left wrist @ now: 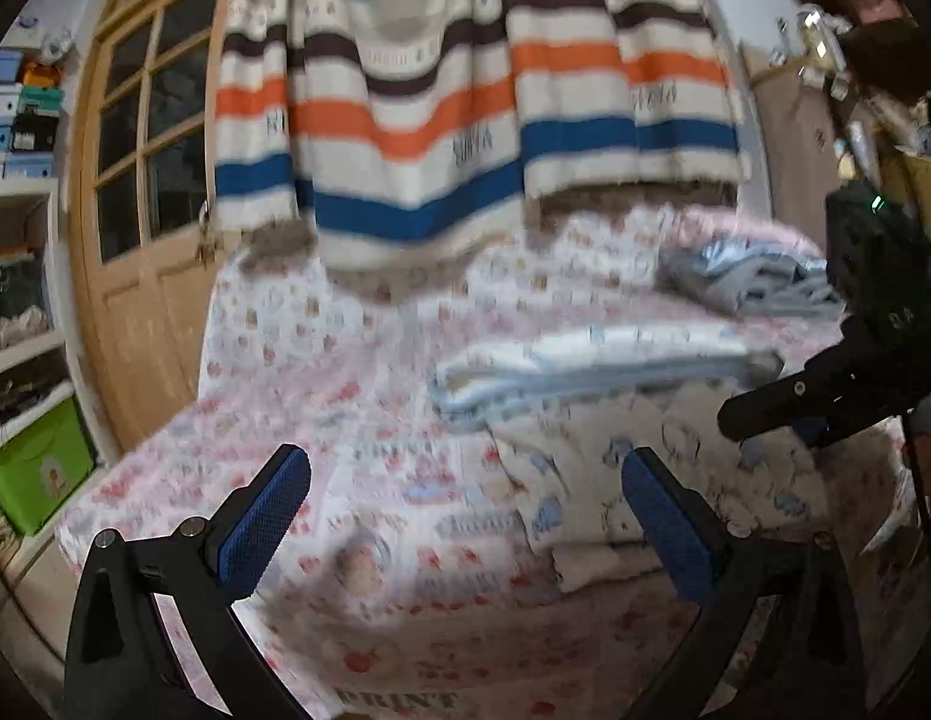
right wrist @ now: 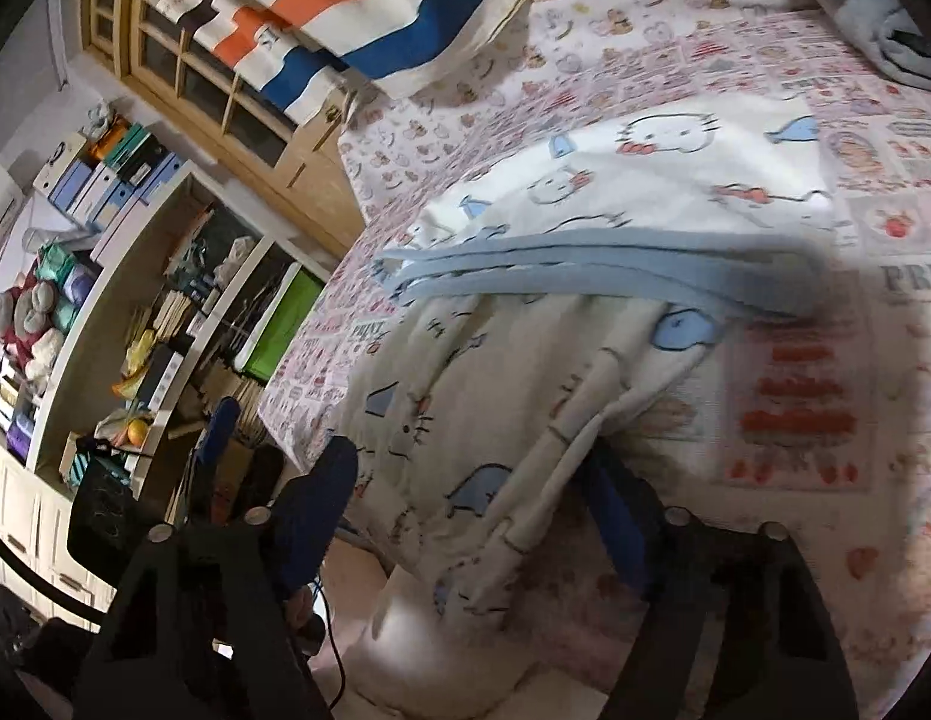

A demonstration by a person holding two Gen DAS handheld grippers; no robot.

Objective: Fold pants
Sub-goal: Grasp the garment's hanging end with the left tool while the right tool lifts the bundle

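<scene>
Pants (right wrist: 525, 324) lying on the bed (right wrist: 825, 360), partly folded, blue cuffs stacked across the middle. More folding left, it seems. Right hand-held gripper (right wrist: 471, 516) wide around the near end, not pinching. Left hand-held gripper (left wrist: 465, 516) wide open, empty, near the pants.

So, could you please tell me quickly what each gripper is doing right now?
Left gripper: open, holding nothing.
Right gripper: open around the edge of the cartoon-print pants; grip not yet visible.
</scene>
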